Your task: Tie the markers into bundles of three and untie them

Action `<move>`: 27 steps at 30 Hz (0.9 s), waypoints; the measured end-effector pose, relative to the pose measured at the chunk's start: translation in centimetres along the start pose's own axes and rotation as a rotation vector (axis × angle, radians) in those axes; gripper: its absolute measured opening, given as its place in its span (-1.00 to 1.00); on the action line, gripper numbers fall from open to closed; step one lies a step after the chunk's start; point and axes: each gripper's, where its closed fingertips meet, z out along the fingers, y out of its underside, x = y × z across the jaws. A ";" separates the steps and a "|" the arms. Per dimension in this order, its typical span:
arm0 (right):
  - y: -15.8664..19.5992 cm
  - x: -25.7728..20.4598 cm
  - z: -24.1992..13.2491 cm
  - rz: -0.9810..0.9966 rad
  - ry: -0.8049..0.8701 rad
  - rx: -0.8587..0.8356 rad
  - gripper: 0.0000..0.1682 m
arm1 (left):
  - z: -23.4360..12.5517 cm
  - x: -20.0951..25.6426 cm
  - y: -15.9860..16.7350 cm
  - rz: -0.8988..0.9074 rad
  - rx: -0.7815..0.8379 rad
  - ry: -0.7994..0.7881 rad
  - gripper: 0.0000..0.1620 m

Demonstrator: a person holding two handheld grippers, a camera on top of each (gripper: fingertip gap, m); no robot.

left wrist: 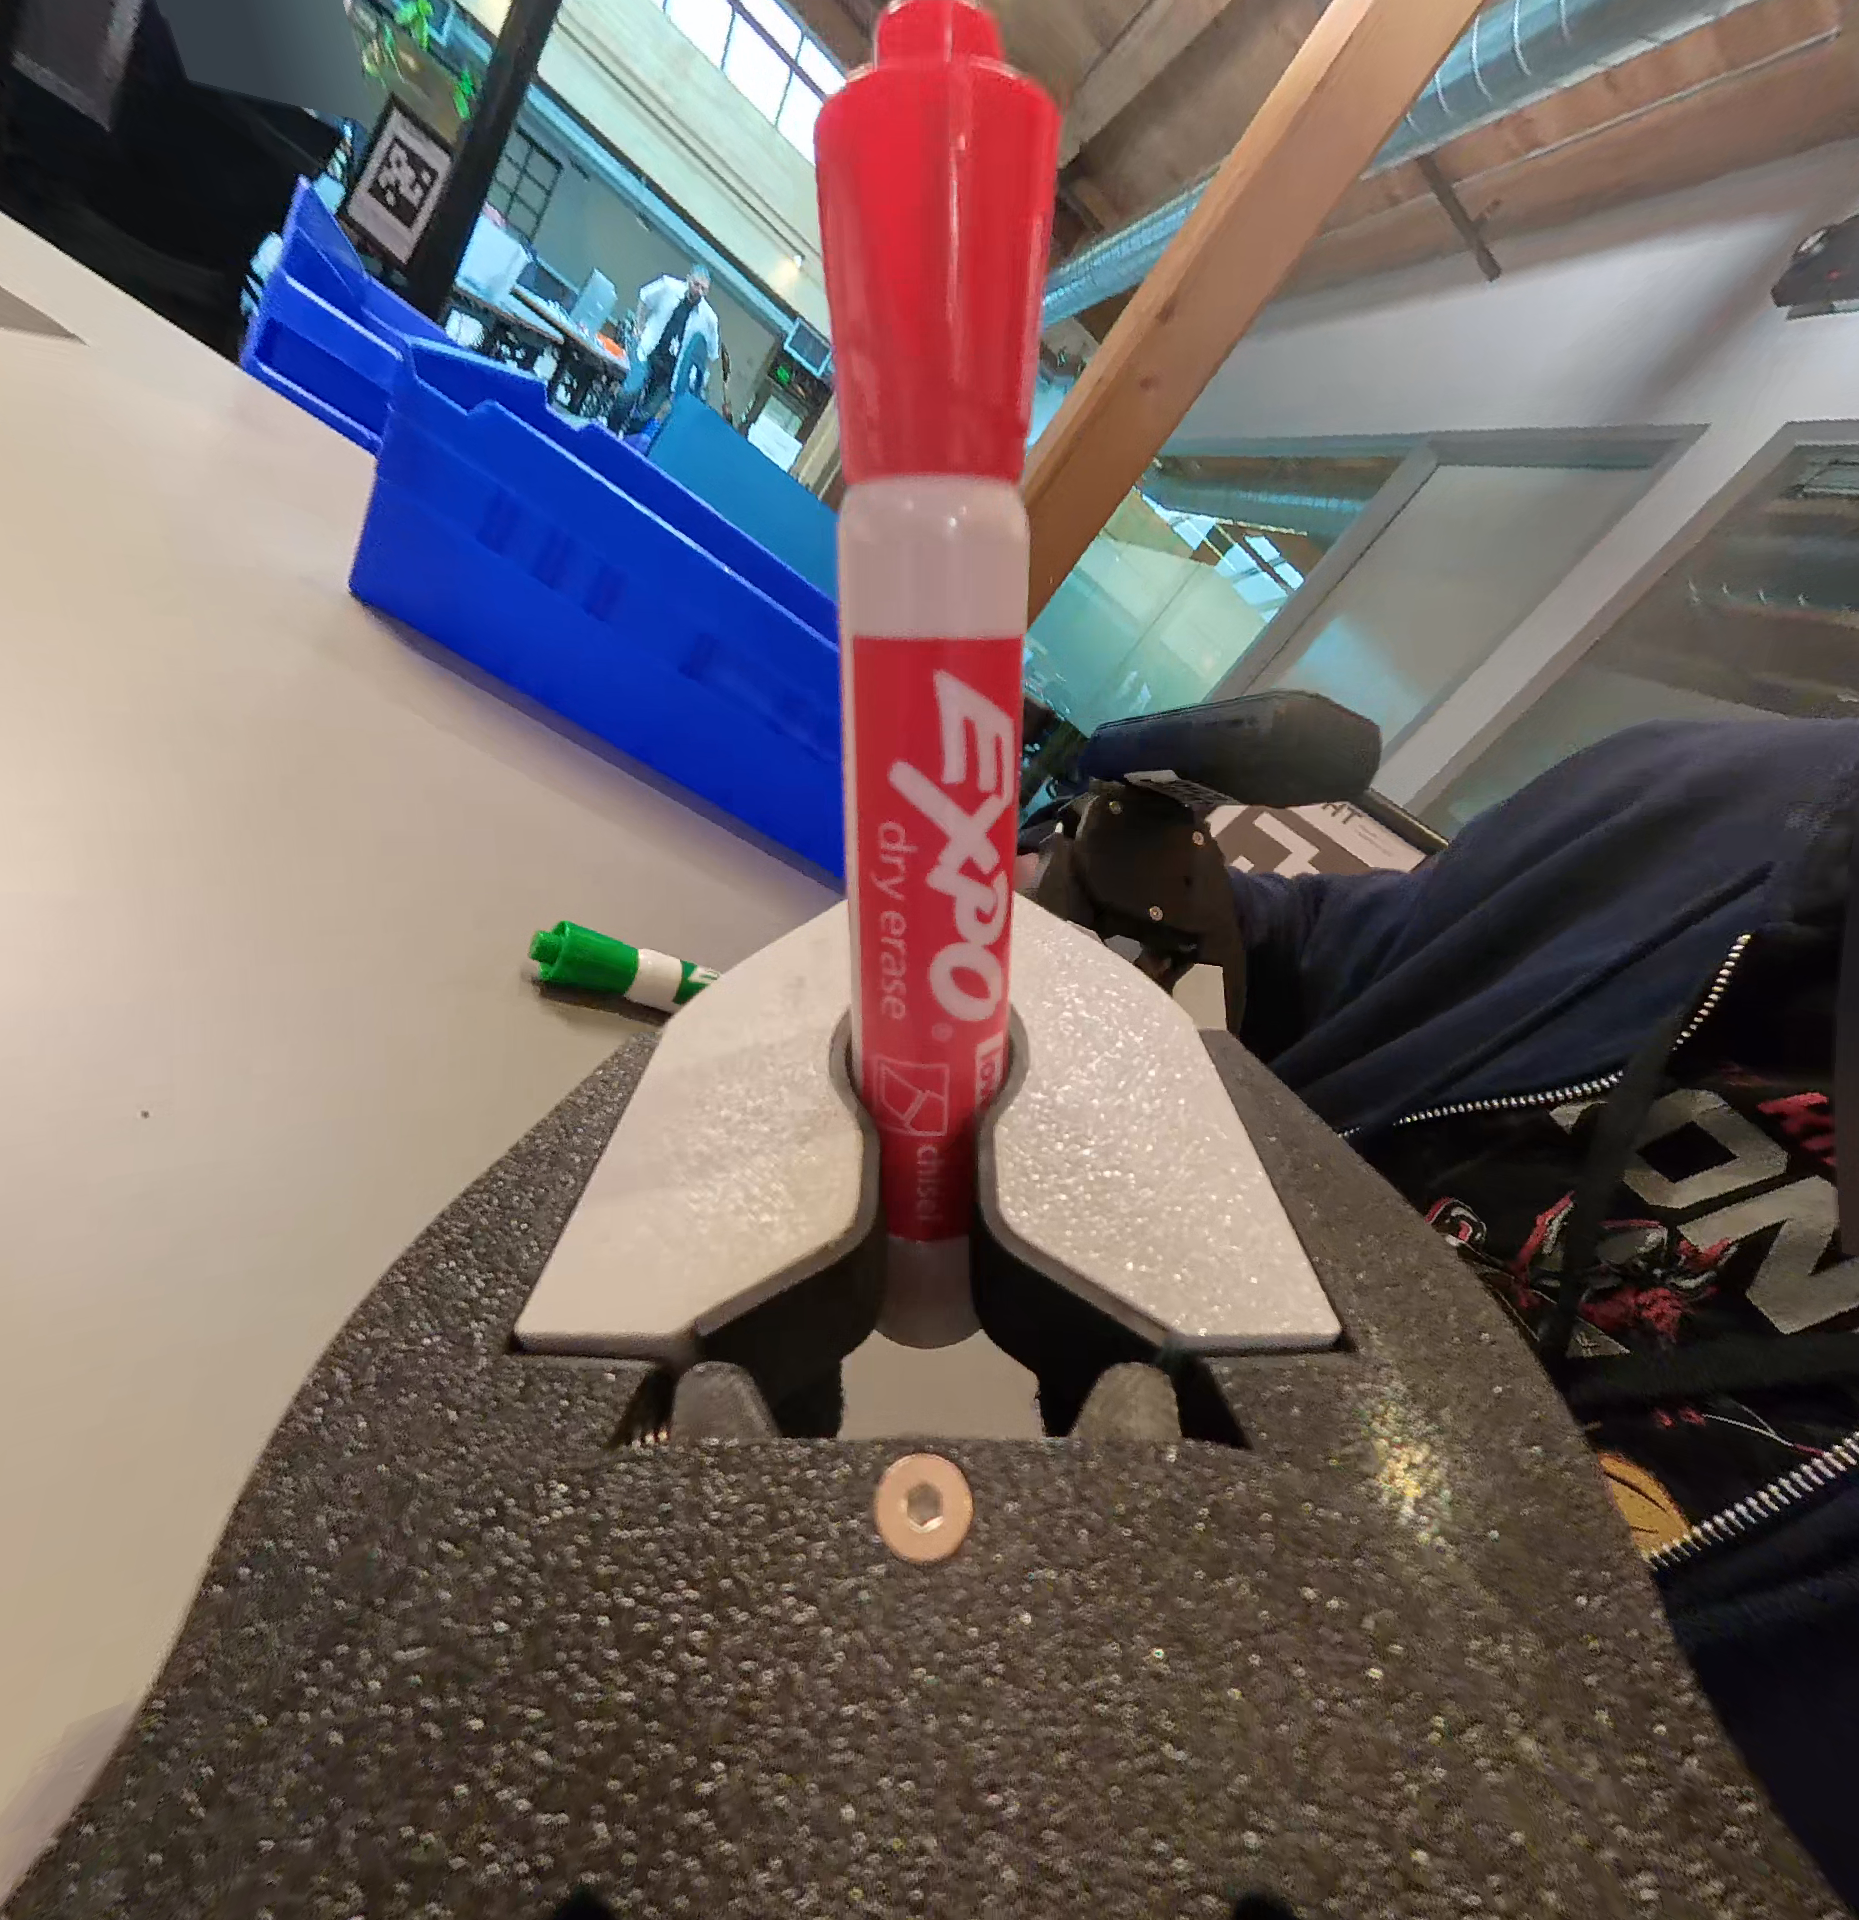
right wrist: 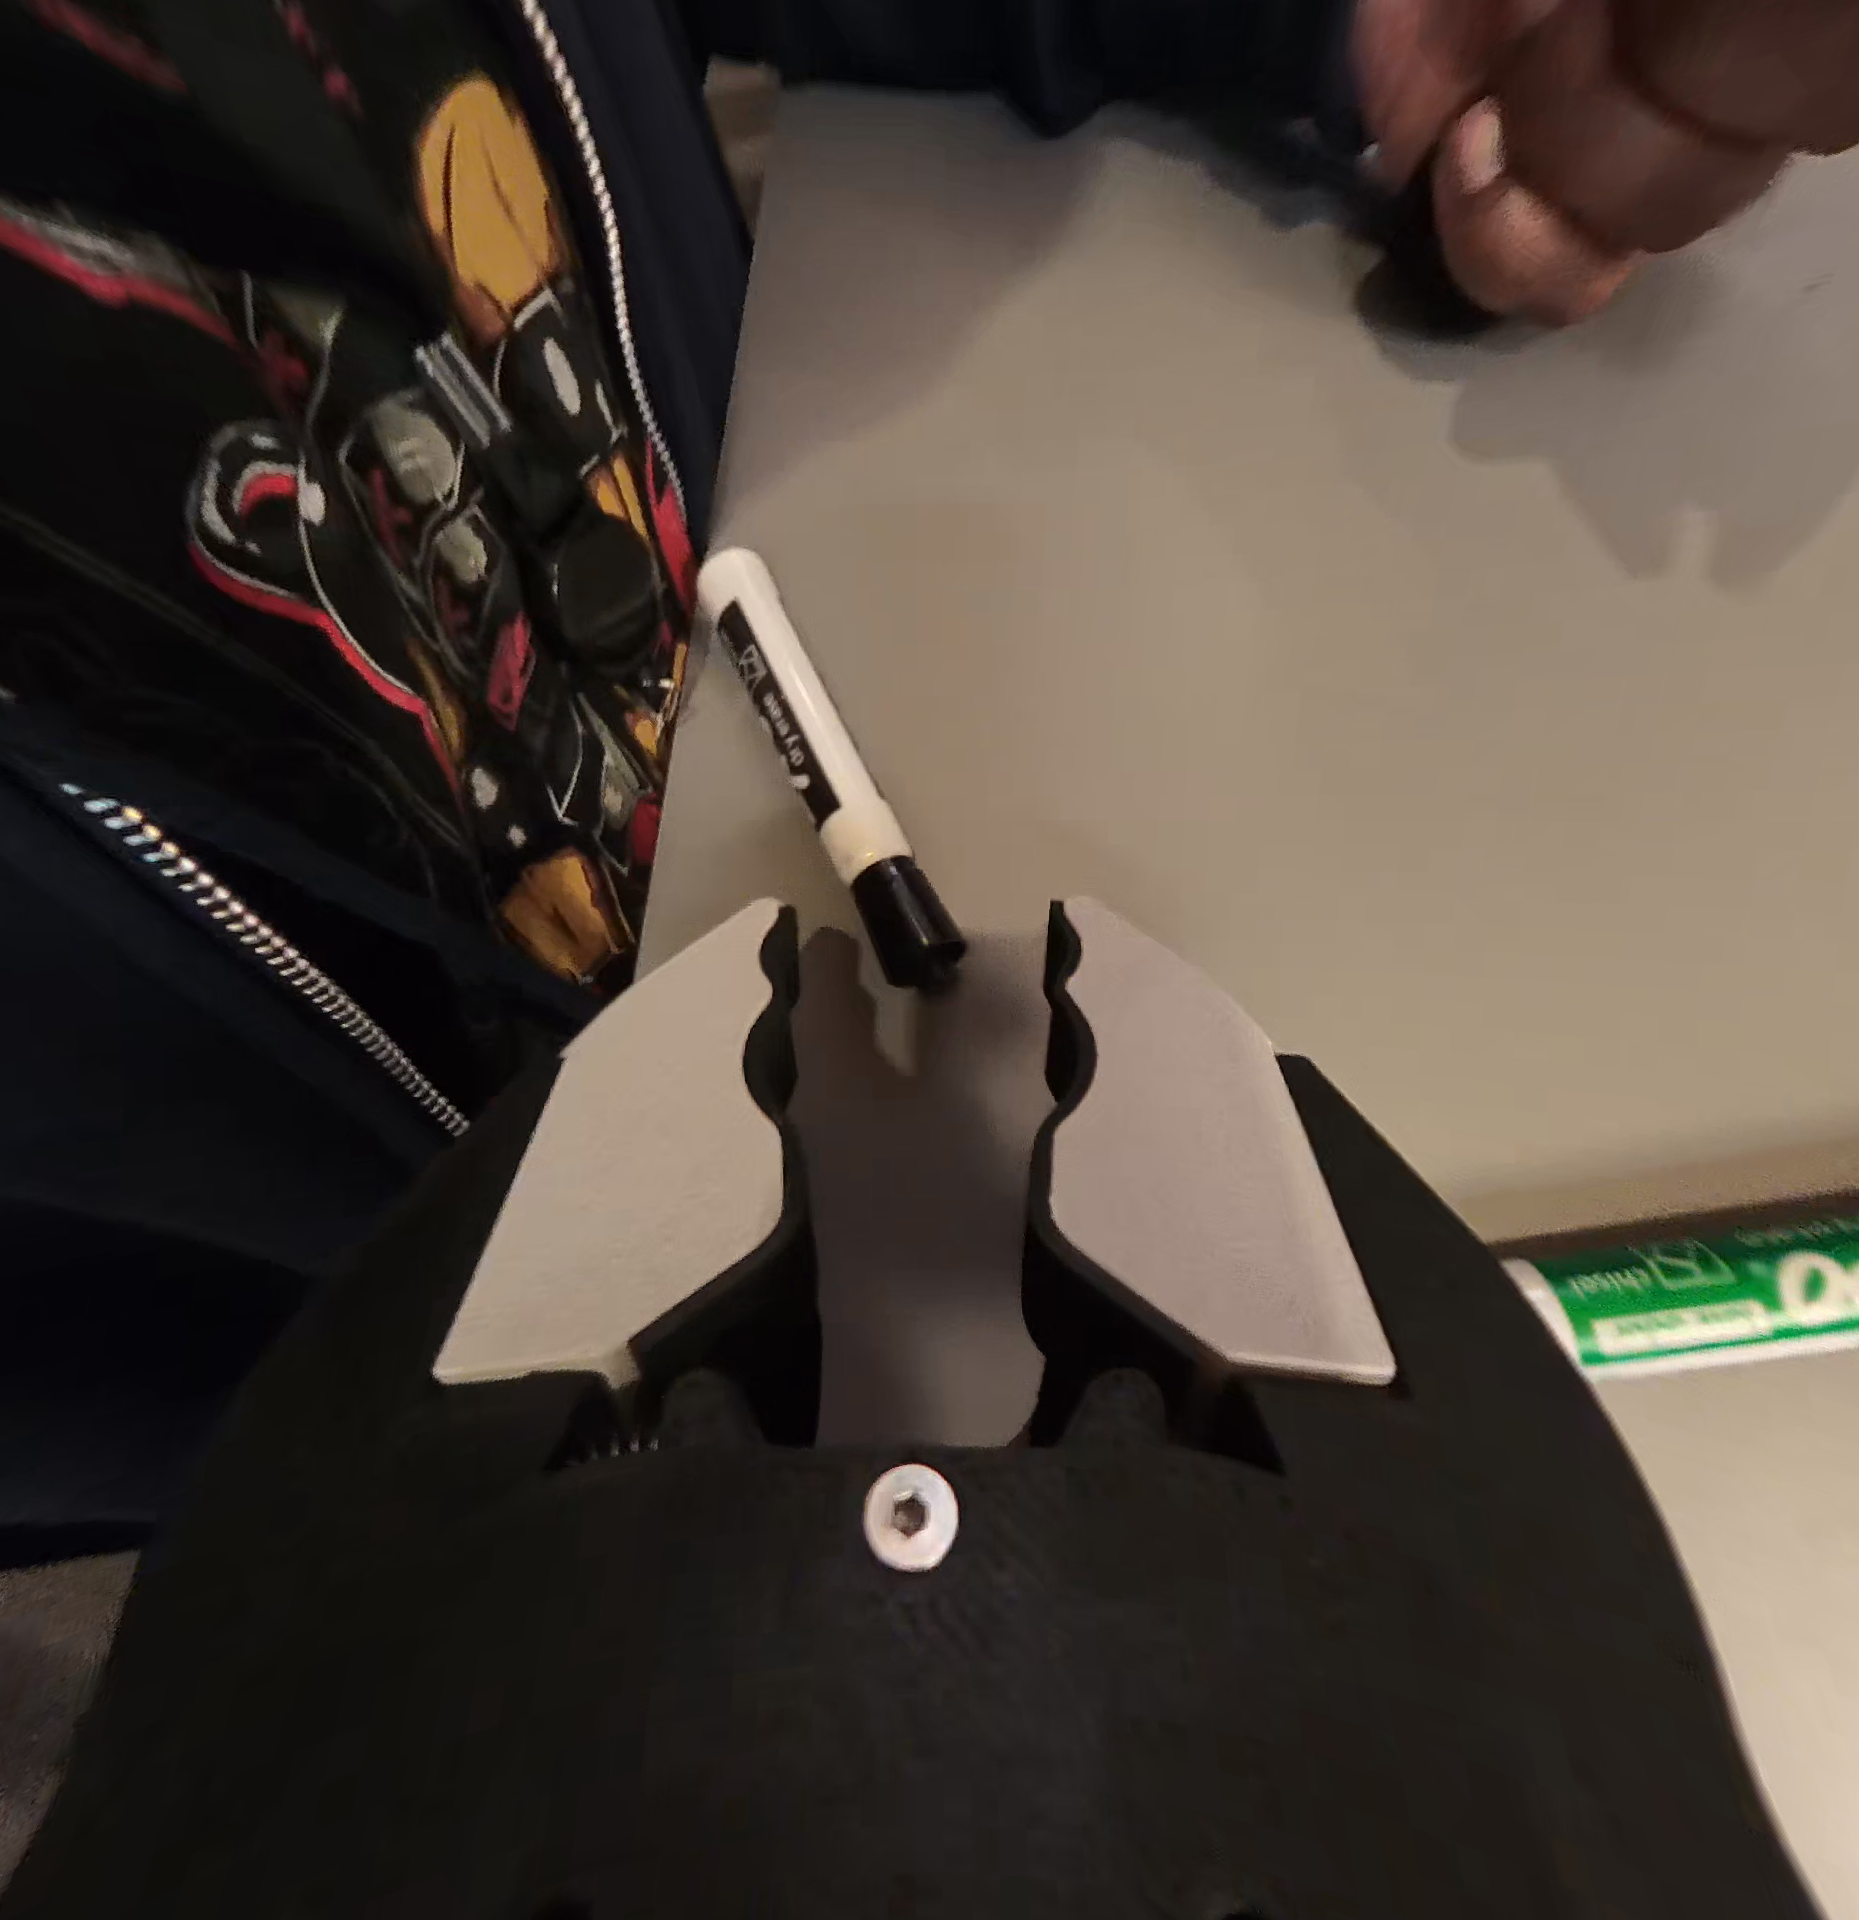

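Markers on a grey table, one clamped, two lying loose

Red marker [left wrist: 930, 665], a glossy plastic cylinder with a fluted cap and a white collar under it, stands straight up along the left gripper [left wrist: 927, 1049], whose two pale, grainy finger plates are closed tight around the barrel's lower part, the barrel seated in the round notch between them. The gripper body behind the plates is rough, pebbled black plastic with one bright hex screw at its middle. Beyond the red marker, on the smooth grey table [left wrist: 229, 831], a green marker [left wrist: 621, 966] lies flat with its ridged green cap pointing away from the gripper. Farther back from the red marker sit moulded blue plastic bins [left wrist: 551, 520].

The right gripper [right wrist: 925, 935] is parted wide and holds nothing; its flat grey plates have wavy, scalloped black inner edges, and bare table shows between them. Just ahead of its fingertips lies a black marker [right wrist: 816, 753], a white barrel with a black label band and a black cap; the cap end points toward the gap between the plates without touching either. The marker rests near the table edge, beside a person's dark zipped jacket [right wrist: 229, 1039]. At the right gripper's own right side the green marker's labelled barrel [right wrist: 1714, 1304] lies across the table. A bare hand [right wrist: 1590, 156] hovers blurred at the table's far side.
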 end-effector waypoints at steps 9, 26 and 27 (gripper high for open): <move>1.5 0.7 2.7 -0.125 0.036 -0.179 -0.75 | 0.7 0.3 1.7 -0.037 -0.104 0.000 -0.84; -3.2 9.3 -3.3 -0.217 0.274 -0.081 -0.78 | 0.1 0.1 4.4 -0.017 -0.311 -0.024 -0.84; -3.2 9.7 -3.1 -0.211 0.268 -0.069 -0.78 | 0.1 0.0 4.5 -0.013 -0.319 -0.031 -0.85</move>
